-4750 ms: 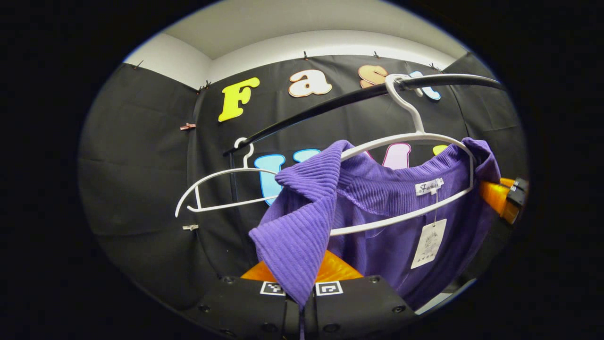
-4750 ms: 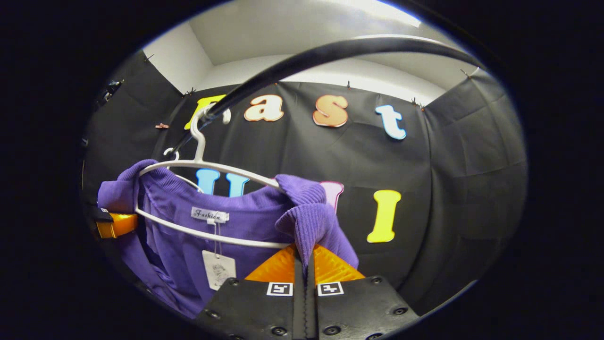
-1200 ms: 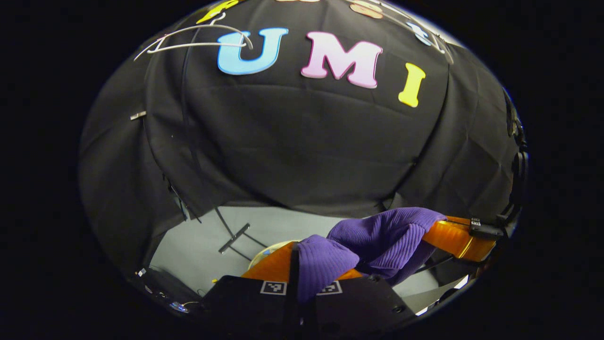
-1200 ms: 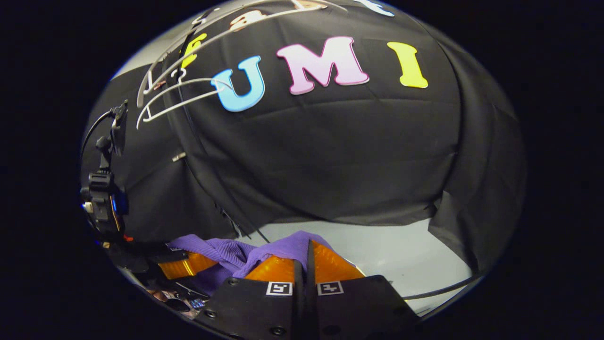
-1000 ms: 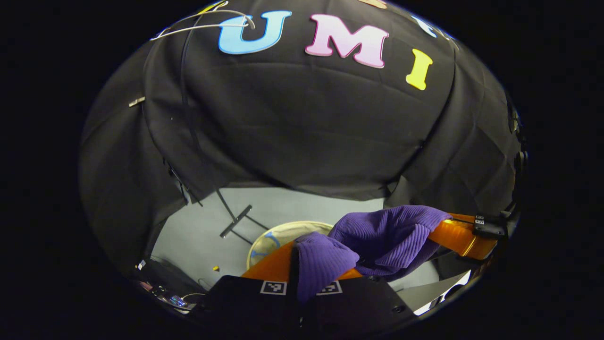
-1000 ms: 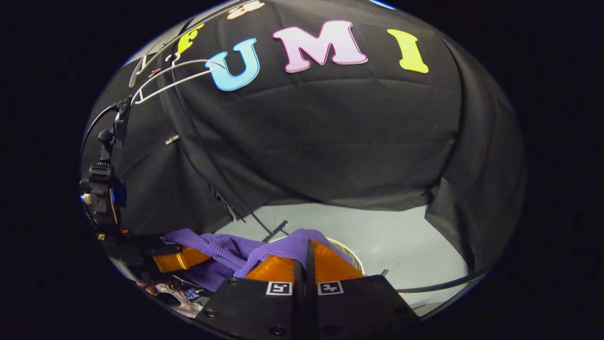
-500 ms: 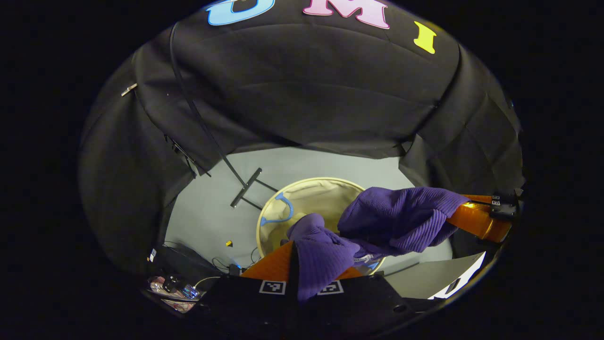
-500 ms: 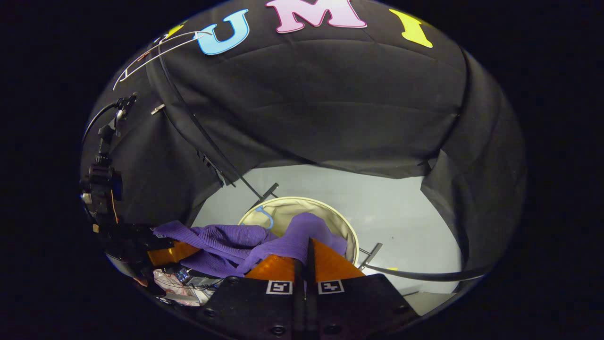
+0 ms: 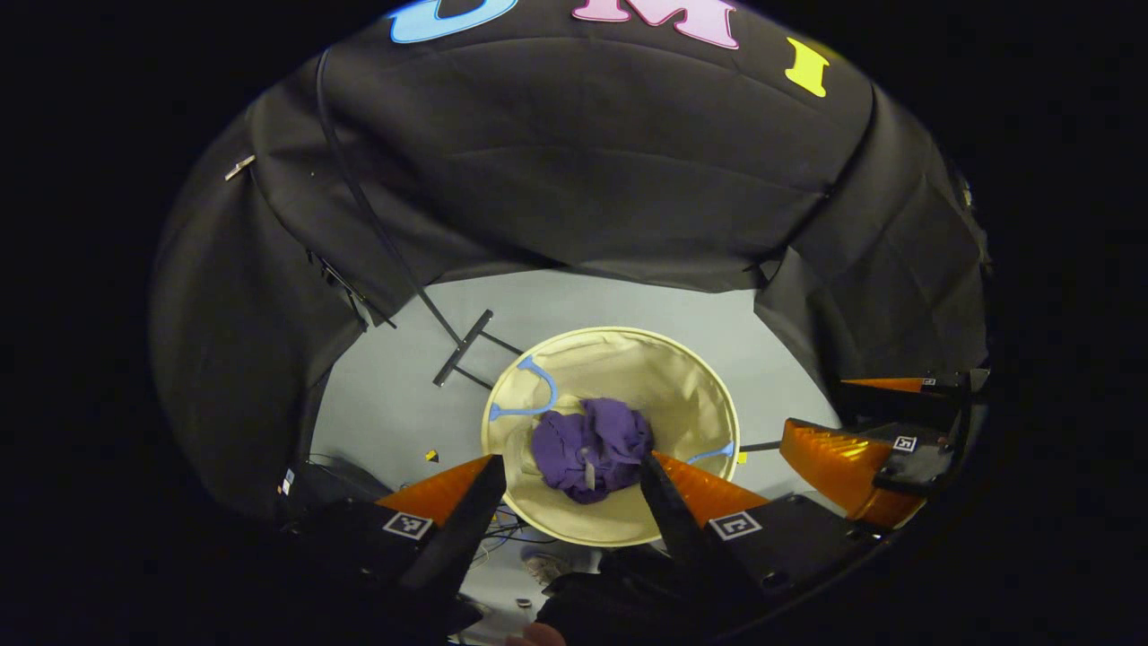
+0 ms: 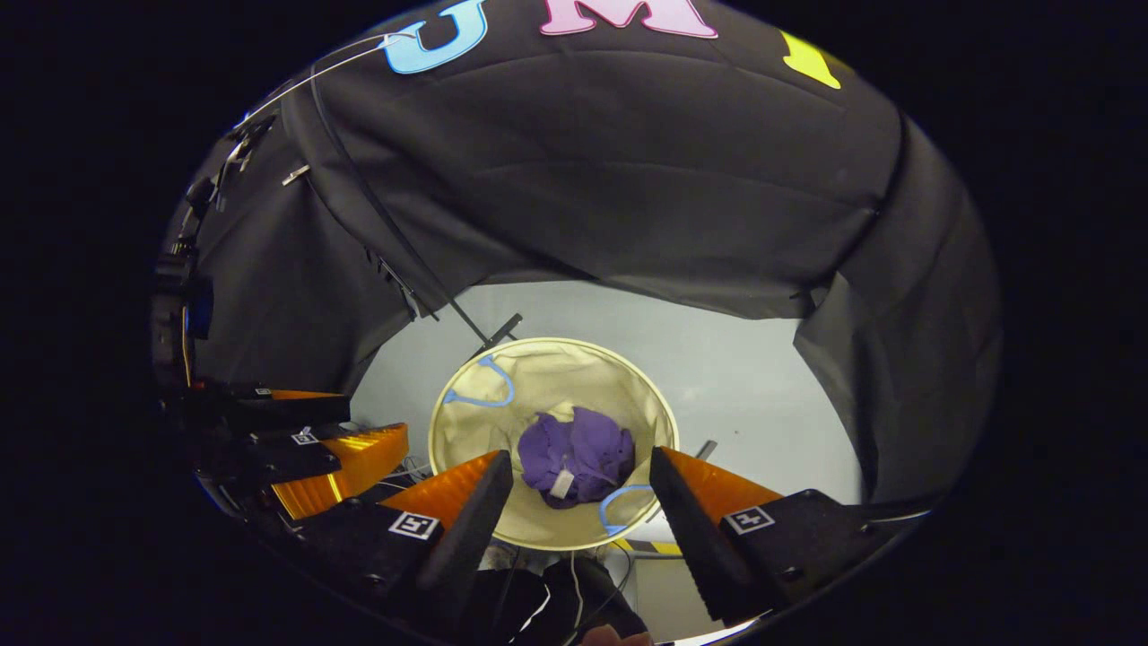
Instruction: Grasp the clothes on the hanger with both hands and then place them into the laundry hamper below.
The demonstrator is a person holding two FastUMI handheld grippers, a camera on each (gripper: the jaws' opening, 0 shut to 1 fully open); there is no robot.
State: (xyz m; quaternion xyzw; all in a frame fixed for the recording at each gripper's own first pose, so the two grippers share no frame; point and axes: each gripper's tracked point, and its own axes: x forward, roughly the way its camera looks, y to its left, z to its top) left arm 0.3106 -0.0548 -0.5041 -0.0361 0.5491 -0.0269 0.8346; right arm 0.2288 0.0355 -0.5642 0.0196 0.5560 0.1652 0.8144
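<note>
Released half a second back, the purple knit top (image 9: 590,446) is now crumpled in the cream laundry hamper (image 9: 674,377). Left gripper (image 9: 571,471) and right gripper (image 10: 580,467) are spread wide, empty. Both should be lifted straight up, clear of the rim. Grey floor (image 10: 744,368) is seen below.

Both views look steeply down from above, side by side, sharing the laundry hamper (image 9: 502,408) (image 10: 446,431) and grey floor (image 9: 386,395) (image 10: 744,377)

Grey floor (image 9: 404,386) with a black rack foot bar (image 9: 463,348) and slanting pole (image 10: 386,220); small yellow scrap (image 9: 432,456); cables (image 9: 502,529) at the floor's near edge.
</note>
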